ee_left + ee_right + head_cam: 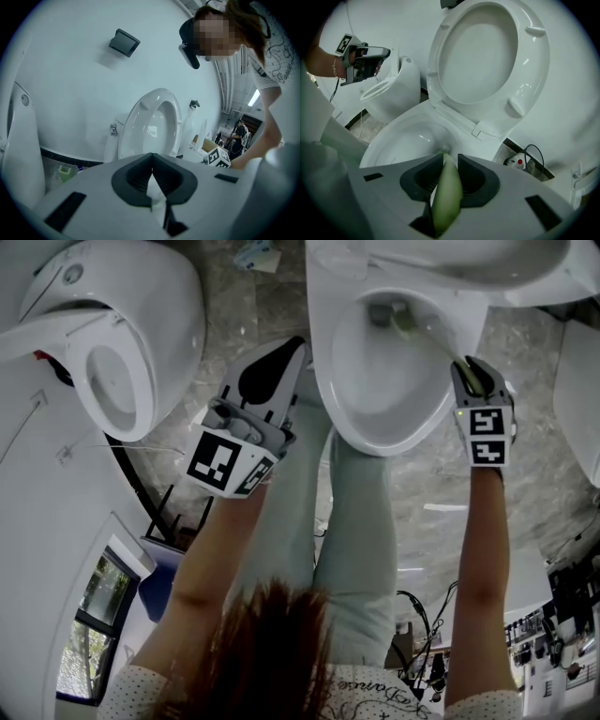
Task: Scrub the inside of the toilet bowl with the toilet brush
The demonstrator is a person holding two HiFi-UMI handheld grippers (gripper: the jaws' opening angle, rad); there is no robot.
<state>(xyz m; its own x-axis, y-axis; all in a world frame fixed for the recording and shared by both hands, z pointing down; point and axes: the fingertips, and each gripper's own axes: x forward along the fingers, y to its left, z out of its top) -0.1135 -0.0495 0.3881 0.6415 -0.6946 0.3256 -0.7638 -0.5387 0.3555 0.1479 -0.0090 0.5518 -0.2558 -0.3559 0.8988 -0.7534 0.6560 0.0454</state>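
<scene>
Green plastic of the toilet brush [446, 197] fills the gap of the right hand-held gripper [449, 180], whose two dark jaws pinch the handle from either side. Past the jaw tips the handle runs forward and down into the toilet bowl [401, 140]. The bristle end lies low inside the bowl, close to the drain opening, ahead of and below this hand-held gripper. Whether the bristles touch the porcelain cannot be told. Above and beyond the same hand-held gripper the seat and lid [487, 61] stand raised. In the head view this hand-held gripper hangs at the bowl's rim.

The left hand-held gripper [152, 176] has its jaws pressed together at the tips, with nothing held between them. It is held well to the left of the right one, outside the bowl and above the marbled floor [225, 315]. A second toilet [122, 362] stands further to its left, apart from it. The person's legs [356, 521], in pale trousers, stand behind and between the two hand-held grippers, right up against the front of the bowl.
</scene>
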